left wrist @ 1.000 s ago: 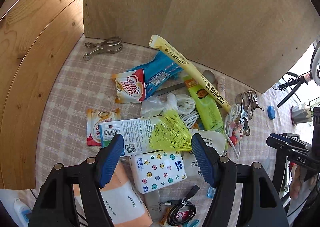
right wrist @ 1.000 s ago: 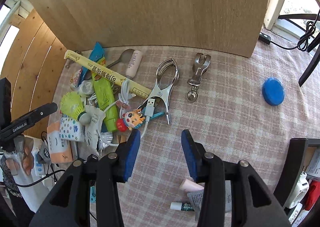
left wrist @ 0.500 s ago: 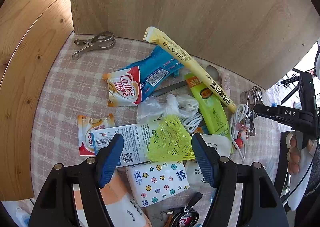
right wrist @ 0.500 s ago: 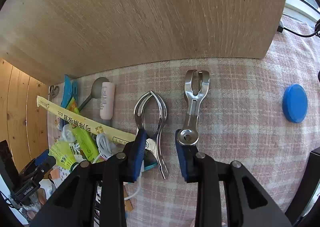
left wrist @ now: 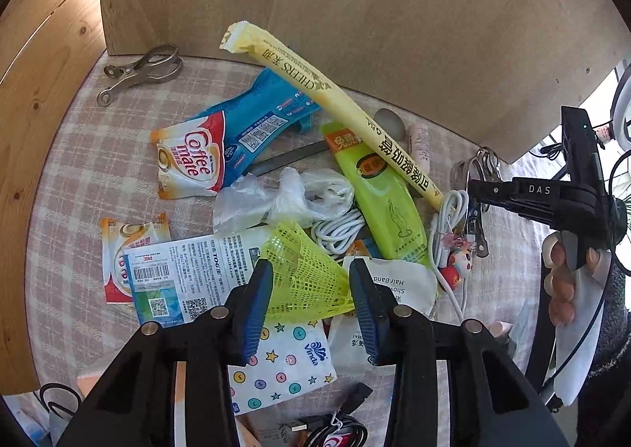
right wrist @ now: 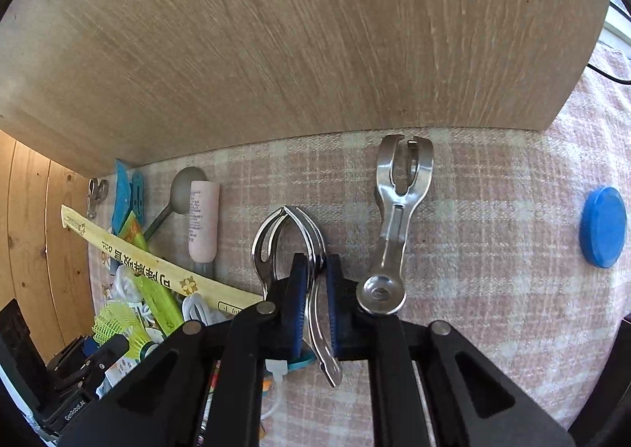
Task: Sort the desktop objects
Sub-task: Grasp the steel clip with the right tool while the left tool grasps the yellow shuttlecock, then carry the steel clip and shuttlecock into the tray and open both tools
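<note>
Looking down the left wrist view, I see my left gripper (left wrist: 311, 305) with its jaws just drawn in to a middling gap around the yellow-green shuttlecock (left wrist: 305, 273). The mesh skirt fills the space between the pads, so I read this as a light hold on it. The shuttlecock lies on top of a printed leaflet (left wrist: 185, 269) and a starred tissue pack (left wrist: 284, 364), beside a coil of white cable (left wrist: 339, 230) and a clear plastic bag (left wrist: 276, 198). The risks as I judge them: the skirt is soft and conical, so a tighter squeeze could crush it or squirt it out forward; a lift could also drag the leaflet or snag the cable, disturbing the pile on the checked tablecloth (left wrist: 98, 155).

In the right wrist view, my right gripper (right wrist: 315, 301) has just been closing, and its jaws now stand narrow, pressed on one arm of a steel spring clamp (right wrist: 292, 246). That clamp lies on the cloth between a pink tube (right wrist: 203, 222) and a second metal clamp (right wrist: 398, 218), with a blue lid (right wrist: 603, 226) well apart to the right. Here the hazards are slippage and rotation: the hold is on one thin, polished arm only, so the clamp could pivot or slide out when raised. The right jaw also sits just beside the second clamp's round end, which a careless lift could nudge.
</note>
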A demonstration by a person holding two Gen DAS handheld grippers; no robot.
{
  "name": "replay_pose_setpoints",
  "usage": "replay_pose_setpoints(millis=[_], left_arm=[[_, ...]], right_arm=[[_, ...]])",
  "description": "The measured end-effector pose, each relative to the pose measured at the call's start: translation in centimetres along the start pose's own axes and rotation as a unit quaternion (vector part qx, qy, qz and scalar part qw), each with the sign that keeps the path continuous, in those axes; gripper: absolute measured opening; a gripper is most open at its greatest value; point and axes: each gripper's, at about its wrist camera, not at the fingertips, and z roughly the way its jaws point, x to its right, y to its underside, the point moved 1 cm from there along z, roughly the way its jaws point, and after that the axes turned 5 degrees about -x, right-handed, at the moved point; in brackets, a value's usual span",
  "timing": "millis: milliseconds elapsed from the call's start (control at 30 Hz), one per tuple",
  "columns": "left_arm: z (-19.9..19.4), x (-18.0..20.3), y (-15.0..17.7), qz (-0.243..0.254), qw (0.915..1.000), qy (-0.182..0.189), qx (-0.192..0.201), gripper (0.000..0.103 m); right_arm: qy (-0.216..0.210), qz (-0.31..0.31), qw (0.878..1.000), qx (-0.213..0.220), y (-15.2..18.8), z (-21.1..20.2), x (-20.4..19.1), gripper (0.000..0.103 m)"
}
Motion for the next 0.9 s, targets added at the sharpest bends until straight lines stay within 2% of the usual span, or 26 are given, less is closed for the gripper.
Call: replay_pose_setpoints(millis=[133, 200, 633, 767, 900], left_arm=[[-1.0, 0.8, 0.1, 0.007, 0.9999, 0.003, 0.011, 0.010], [-1.3, 0.6, 0.4, 0.008, 0.9999, 0.002, 0.015, 0.007], [-6.2, 2.1, 3.7, 0.010, 0.9987, 0.000, 0.049, 0.004], [-7.9, 4.4, 5.1, 0.018, 0.9980, -0.007, 0.060, 0.004], [-9.4, 7.2, 7.0, 0.038, 0.9969, -0.008, 0.069, 0.004]], right_arm=[[-0.009, -0.008, 1.000, 0.014, 0.8, -1.1, 0.1, 0.006], [-0.016, -0.016, 0.999, 0.027, 1.3, -2.2, -0.2, 0.004], [-0.042, -0.044, 0.993, 0.098, 6.7, -10.7, -0.8, 0.004], [-0.046, -0.040, 0.992, 0.111, 8.6, -13.3, 1.5, 0.004], [-0.056, -0.032, 0.990, 0.125, 10.2, -16.4, 6.2, 0.004]])
